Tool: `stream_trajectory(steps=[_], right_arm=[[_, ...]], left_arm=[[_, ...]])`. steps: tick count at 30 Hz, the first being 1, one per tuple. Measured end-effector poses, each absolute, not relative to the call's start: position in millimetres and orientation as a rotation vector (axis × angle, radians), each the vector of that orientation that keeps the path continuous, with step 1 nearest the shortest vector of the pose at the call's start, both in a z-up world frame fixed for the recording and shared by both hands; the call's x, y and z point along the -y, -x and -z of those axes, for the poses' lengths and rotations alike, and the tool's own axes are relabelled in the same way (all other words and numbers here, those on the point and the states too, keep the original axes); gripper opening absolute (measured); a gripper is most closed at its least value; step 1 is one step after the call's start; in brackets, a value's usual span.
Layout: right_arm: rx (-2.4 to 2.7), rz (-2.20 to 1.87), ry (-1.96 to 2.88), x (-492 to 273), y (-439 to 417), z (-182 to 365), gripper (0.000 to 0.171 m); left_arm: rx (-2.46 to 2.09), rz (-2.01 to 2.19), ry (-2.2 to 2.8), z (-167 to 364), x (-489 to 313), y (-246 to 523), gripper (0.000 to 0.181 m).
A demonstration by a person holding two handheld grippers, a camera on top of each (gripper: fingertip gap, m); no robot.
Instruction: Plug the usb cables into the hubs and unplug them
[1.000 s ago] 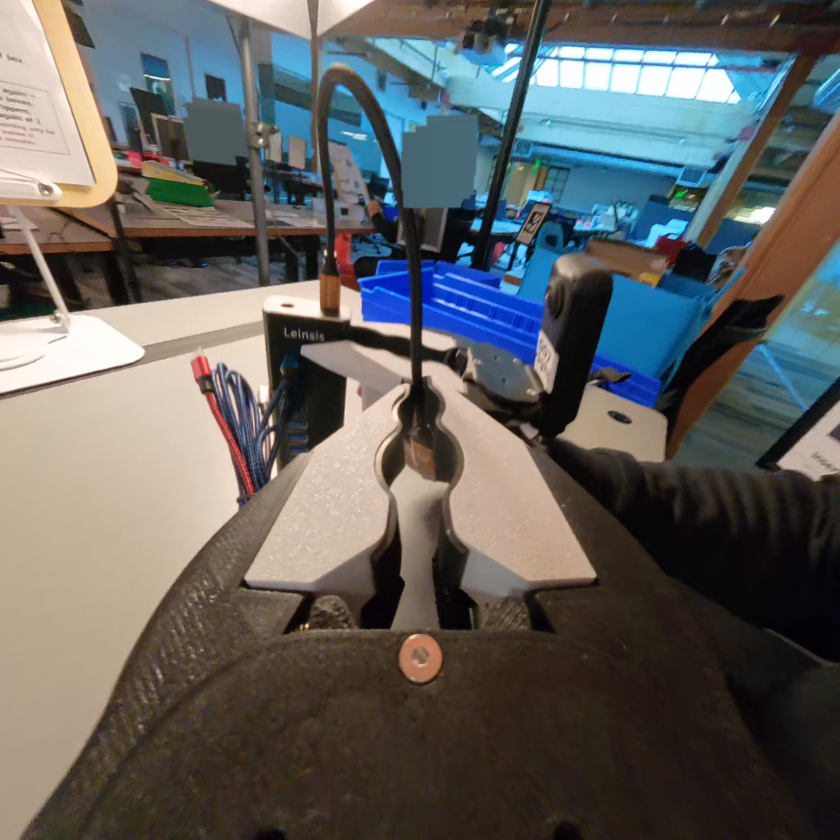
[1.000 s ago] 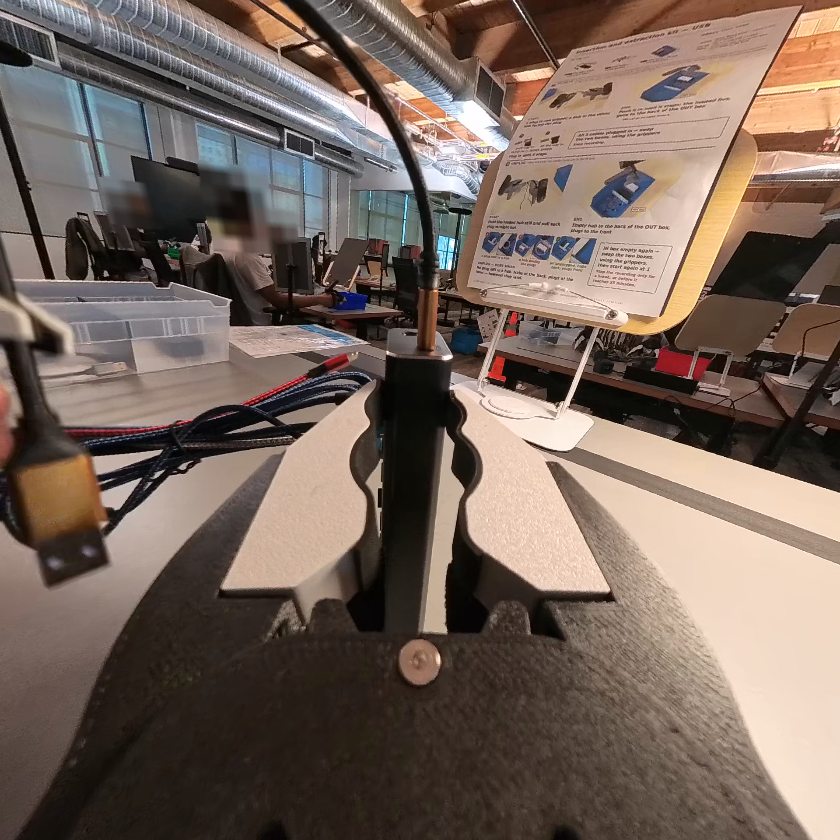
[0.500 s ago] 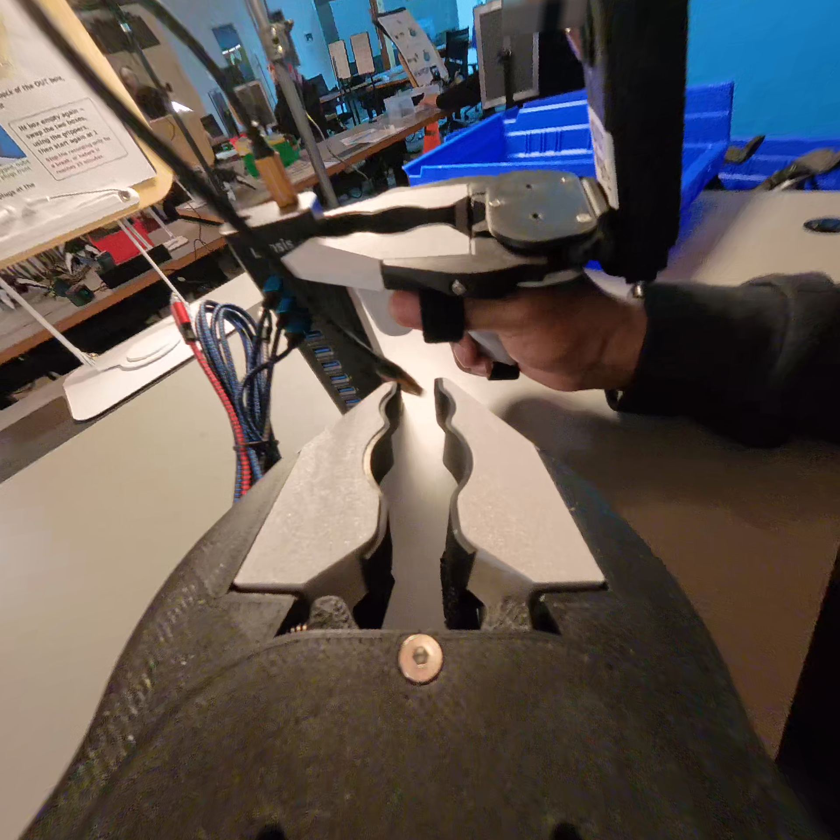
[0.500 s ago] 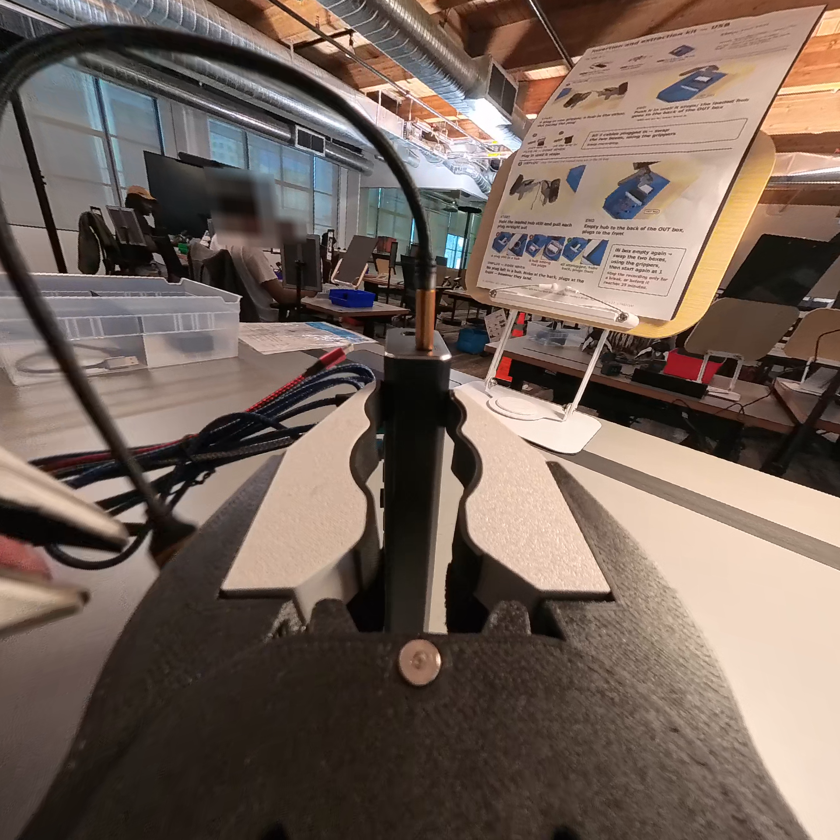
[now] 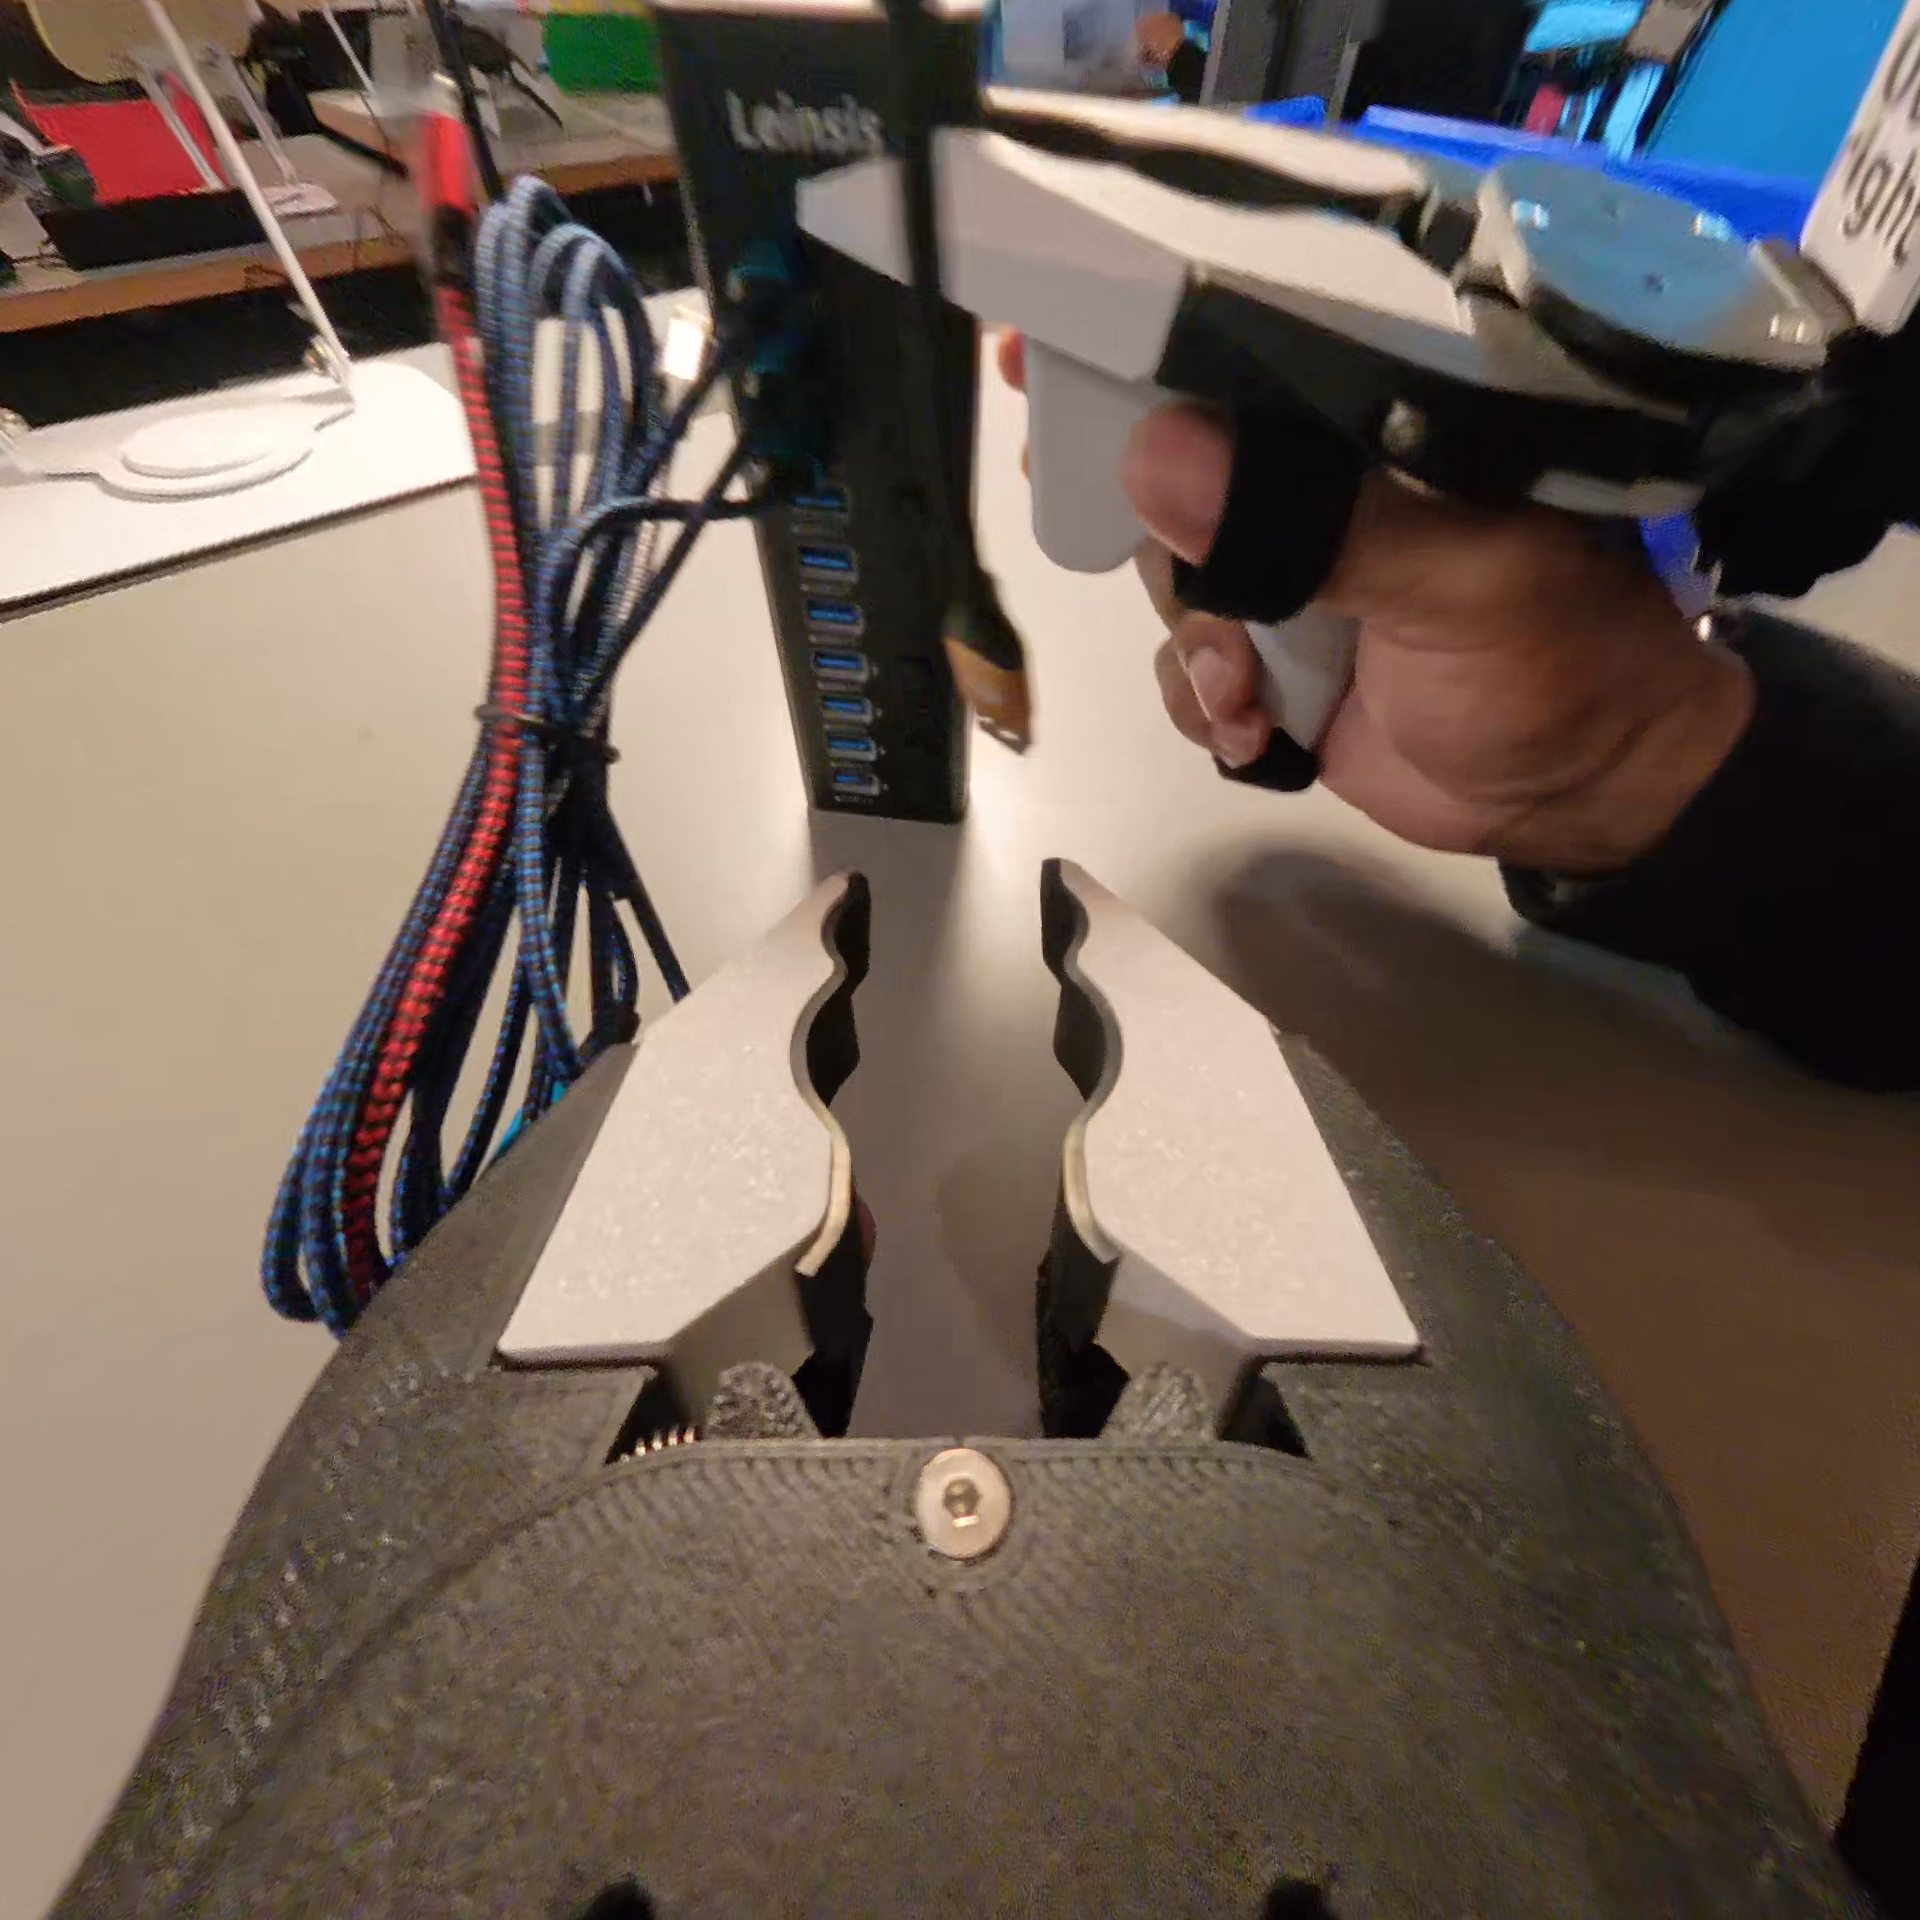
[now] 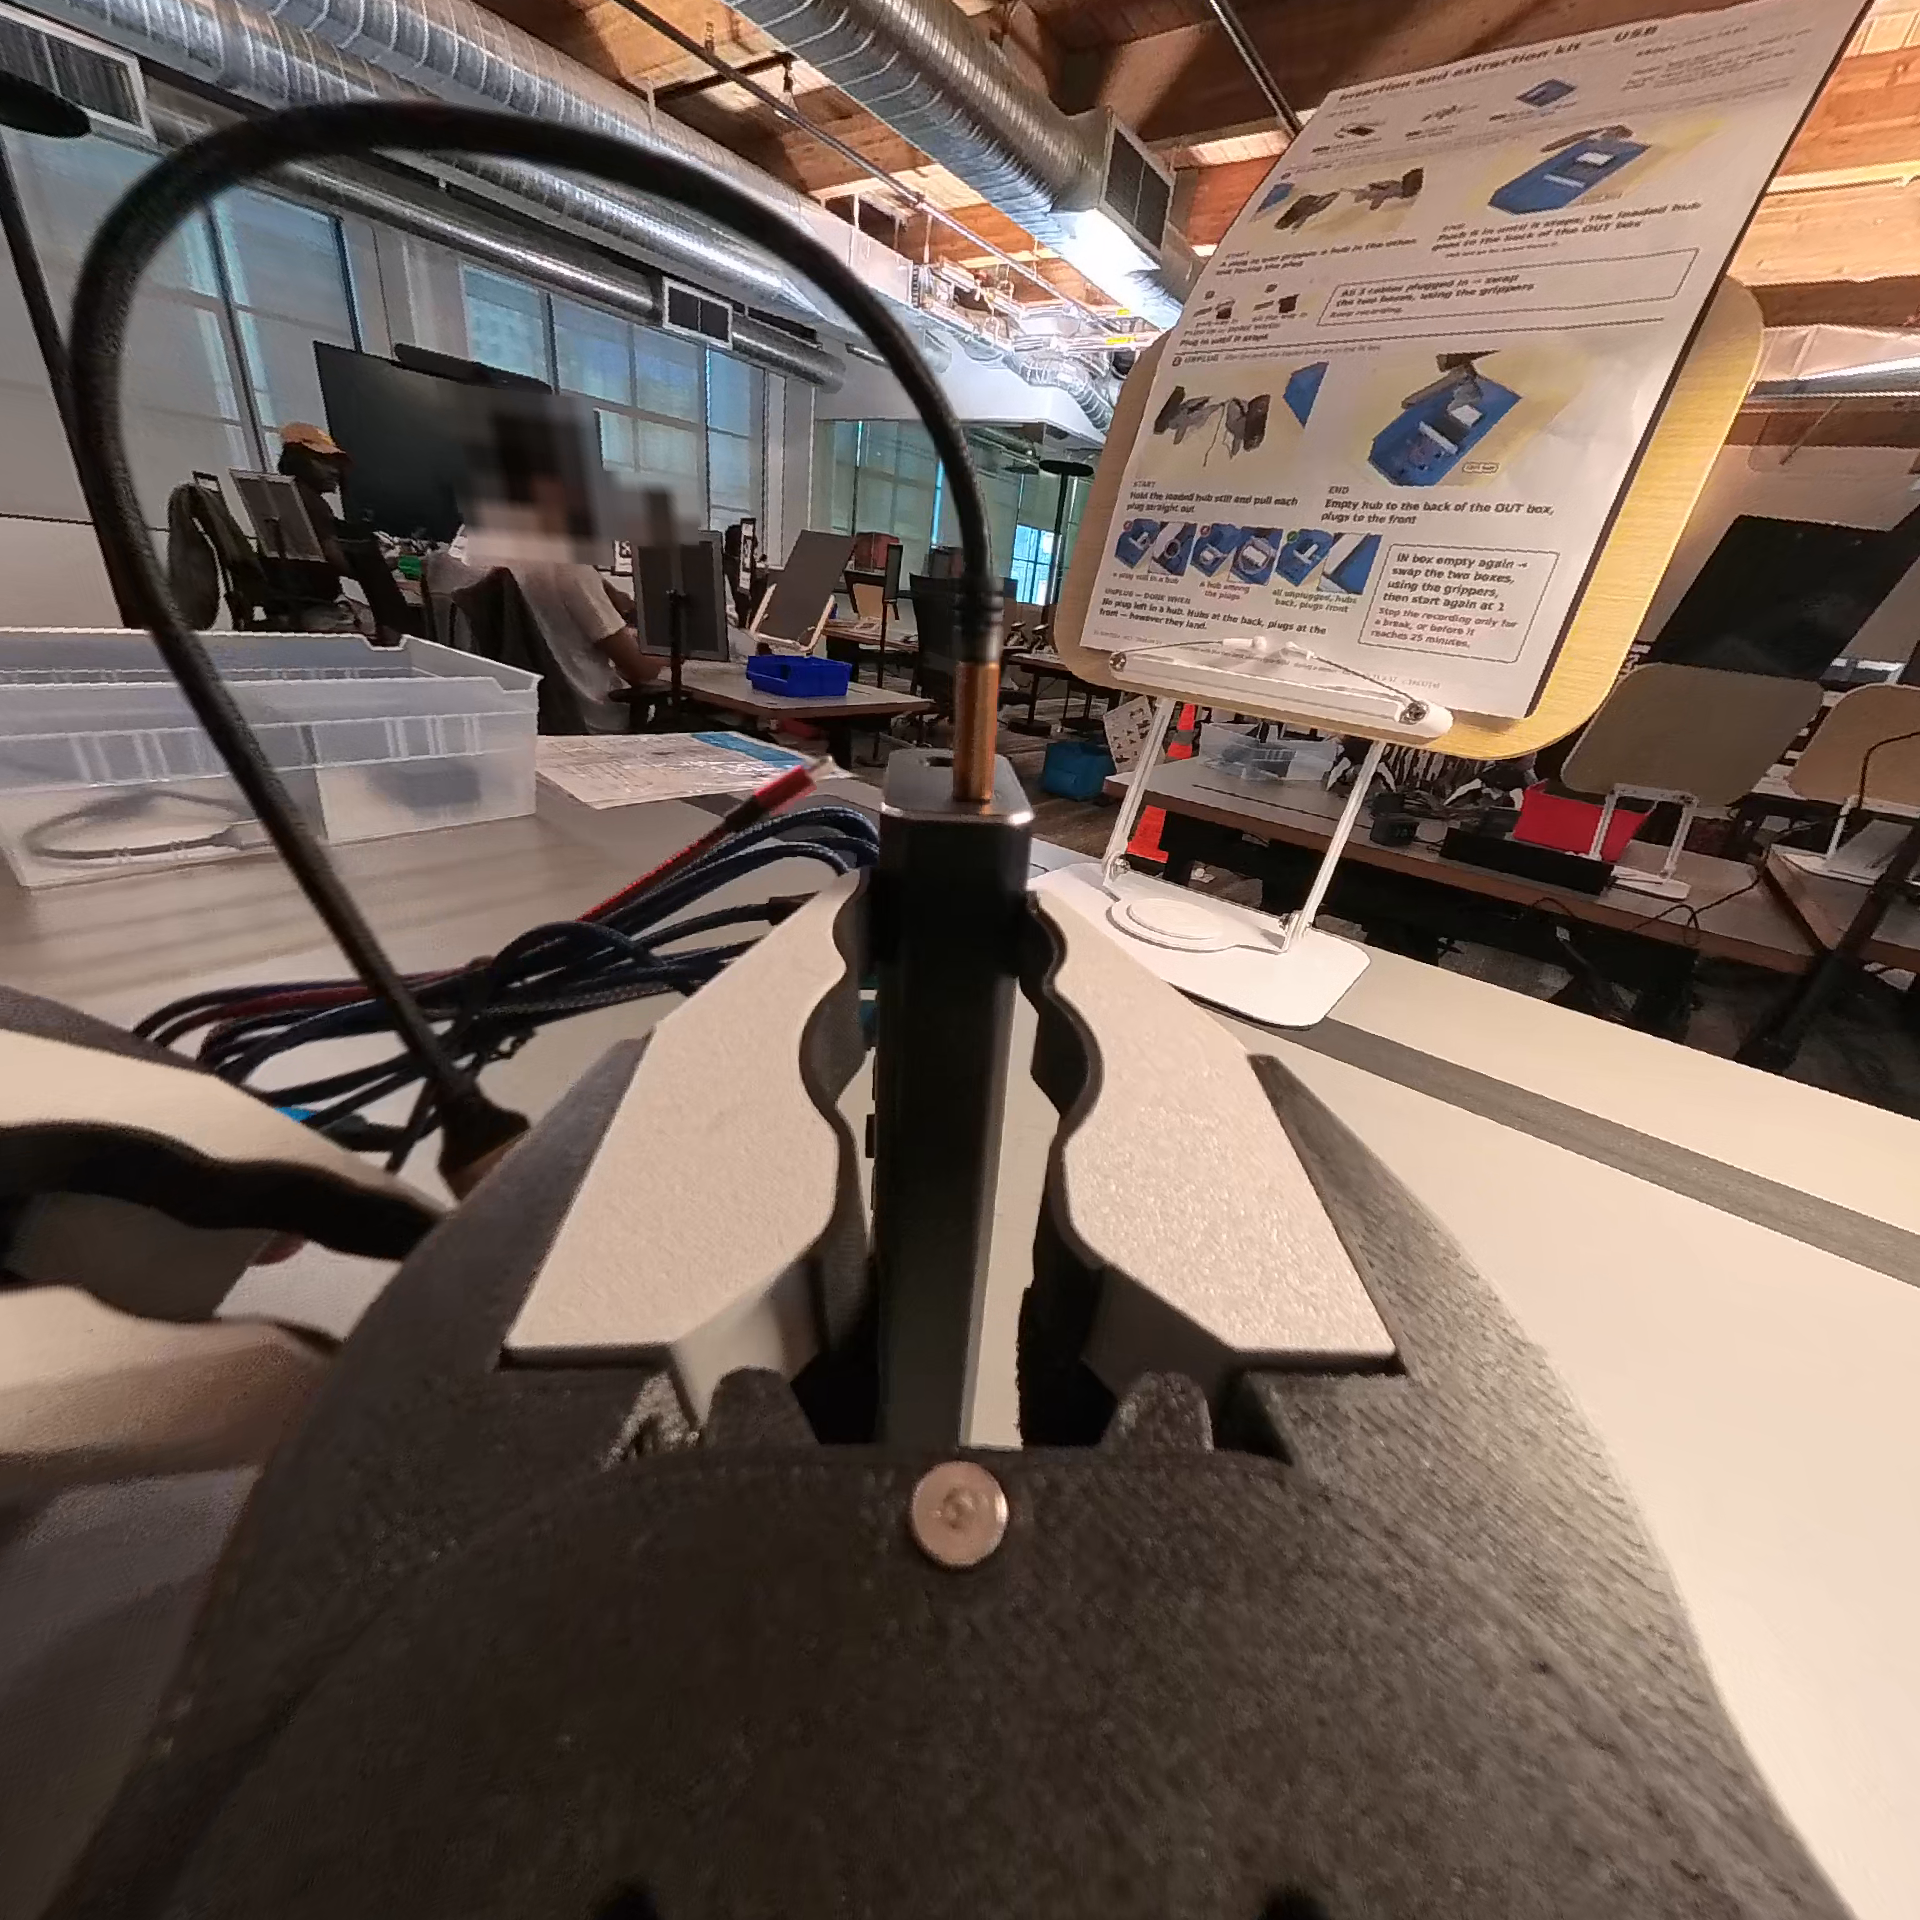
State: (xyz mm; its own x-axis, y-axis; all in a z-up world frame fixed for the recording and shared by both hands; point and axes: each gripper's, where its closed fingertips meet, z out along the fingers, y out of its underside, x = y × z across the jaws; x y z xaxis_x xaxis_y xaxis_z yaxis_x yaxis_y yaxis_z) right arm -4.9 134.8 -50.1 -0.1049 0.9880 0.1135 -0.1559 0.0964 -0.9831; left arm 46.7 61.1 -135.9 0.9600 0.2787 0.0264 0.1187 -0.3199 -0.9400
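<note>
My right gripper [image 6: 945, 914] is shut on an upright black USB hub [image 6: 945, 1091]. A black cable [image 6: 156, 312] with a gold barrel [image 6: 975, 727] leaves the hub's top and loops over to the left. In the left wrist view the hub [image 5: 862, 582] stands on end on the table [image 5: 208, 883], its row of blue ports facing me. The cable's gold USB plug [image 5: 992, 681] hangs free beside it. My left gripper [image 5: 951, 883] is open and empty, low over the table just short of the hub's foot. A tied bundle of blue and red braided cables [image 5: 499, 748] hangs from the hub's upper ports.
An instruction sheet on a white stand [image 6: 1455, 364] stands on the table beyond the hub. A clear plastic bin [image 6: 260, 727] sits far left in the right wrist view. Blue bins [image 5: 1558, 135] lie behind the hand [image 5: 1455, 644] that holds the right gripper. Spacing between my two grippers at the tips: around 12 cm.
My left gripper was shut on the black cable's gold plug, then opened and let it go. It moved down toward the hub's foot. The plug now dangles free. The right gripper kept its hold.
</note>
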Motion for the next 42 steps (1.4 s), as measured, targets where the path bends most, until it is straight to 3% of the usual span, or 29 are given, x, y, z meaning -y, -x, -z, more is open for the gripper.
stream_trajectory(steps=[8,14,30,38,42], right_arm=[[1.208,-1.27,0.988,-140,6,50,0.026],[1.211,-1.266,0.99,-140,6,50,0.026],[1.203,-1.278,1.01,-143,7,51,0.026],[1.214,-1.289,0.994,-139,7,50,0.026],[1.229,-1.29,0.972,-134,7,50,0.026]], left_arm=[[0.333,-0.171,1.802,118,-56,-22,0.041],[0.385,0.168,1.588,92,-62,-19,0.05],[-0.022,0.151,1.647,97,-75,-29,0.062],[-0.098,0.091,1.681,98,-83,-31,0.055],[-0.198,0.048,1.73,102,-86,-32,0.041]])
